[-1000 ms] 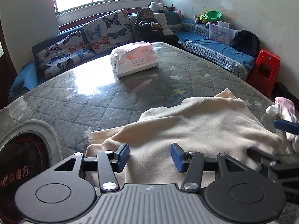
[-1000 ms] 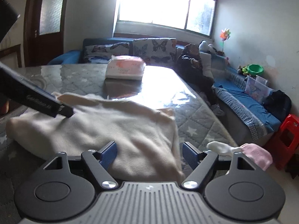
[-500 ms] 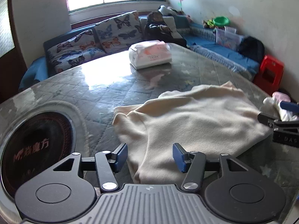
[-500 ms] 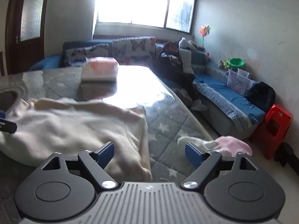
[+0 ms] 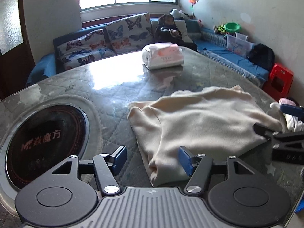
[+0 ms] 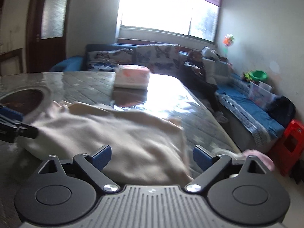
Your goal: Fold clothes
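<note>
While the cream sweater [image 5: 199,125] lies folded in a soft heap on the glass-topped table [image 5: 114,87], the left gripper [image 5: 152,160] hangs over its near corner with the jaws opening. Its blue pads [image 5: 118,158] stand clear on either side: the sweater's lowest fold sits between them, nearer the right pad, and neither pad presses the cloth. Left of the left finger, set into the tabletop, is the round dark cooktop [image 5: 43,140] with its red lettering. Far ahead of the fingertips rests a wrapped pack of tissues [image 5: 163,56], and beyond the table's far edge a person [image 5: 169,29] sits on the butterfly-print sofa [image 5: 106,39].

Over to the right gripper [image 6: 152,154], and its jaws are opening too, spread very wide. This view is blurred, but the sweater [image 6: 117,134] fills the gap between the fingers, its edge running just inside the right pad; no pinch on the fabric that I can make out. Just past the right finger, at the table's edge, a bundle of pink and white cloth [image 6: 254,156] peeks out. In the left camera the right gripper's tips [image 5: 262,131] reach in at the sweater's right-hand edge, one above and one touching the cloth. Off beyond the table stands a red plastic stool [image 6: 292,142].
</note>
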`<state>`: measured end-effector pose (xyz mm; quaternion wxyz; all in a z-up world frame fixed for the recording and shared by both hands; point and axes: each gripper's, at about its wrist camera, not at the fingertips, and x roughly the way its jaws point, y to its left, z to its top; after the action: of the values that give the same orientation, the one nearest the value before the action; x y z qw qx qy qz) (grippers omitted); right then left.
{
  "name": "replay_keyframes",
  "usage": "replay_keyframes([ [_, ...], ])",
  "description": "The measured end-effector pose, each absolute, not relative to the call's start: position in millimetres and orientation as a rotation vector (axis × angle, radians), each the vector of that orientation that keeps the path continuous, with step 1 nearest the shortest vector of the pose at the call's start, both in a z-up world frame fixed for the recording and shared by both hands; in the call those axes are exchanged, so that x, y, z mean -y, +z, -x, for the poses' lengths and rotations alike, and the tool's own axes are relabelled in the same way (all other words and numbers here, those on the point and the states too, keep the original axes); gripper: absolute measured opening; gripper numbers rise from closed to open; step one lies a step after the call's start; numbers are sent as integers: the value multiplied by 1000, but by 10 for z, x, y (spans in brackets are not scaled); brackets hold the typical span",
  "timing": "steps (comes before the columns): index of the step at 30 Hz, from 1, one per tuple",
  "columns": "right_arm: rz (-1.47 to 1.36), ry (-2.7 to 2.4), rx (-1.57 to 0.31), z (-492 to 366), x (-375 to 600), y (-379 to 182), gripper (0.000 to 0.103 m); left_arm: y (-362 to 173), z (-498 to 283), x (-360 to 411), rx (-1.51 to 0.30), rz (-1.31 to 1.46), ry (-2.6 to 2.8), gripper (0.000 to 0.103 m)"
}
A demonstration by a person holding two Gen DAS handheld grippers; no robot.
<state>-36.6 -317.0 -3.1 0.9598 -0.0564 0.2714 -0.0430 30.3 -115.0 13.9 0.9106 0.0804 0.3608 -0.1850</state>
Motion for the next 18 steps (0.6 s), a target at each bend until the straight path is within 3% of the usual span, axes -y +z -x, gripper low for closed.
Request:
replay_keyframes([
  [18,234,107,-567,-26,2458,-131,97,105,-364,852,-773,-102,-331,68],
])
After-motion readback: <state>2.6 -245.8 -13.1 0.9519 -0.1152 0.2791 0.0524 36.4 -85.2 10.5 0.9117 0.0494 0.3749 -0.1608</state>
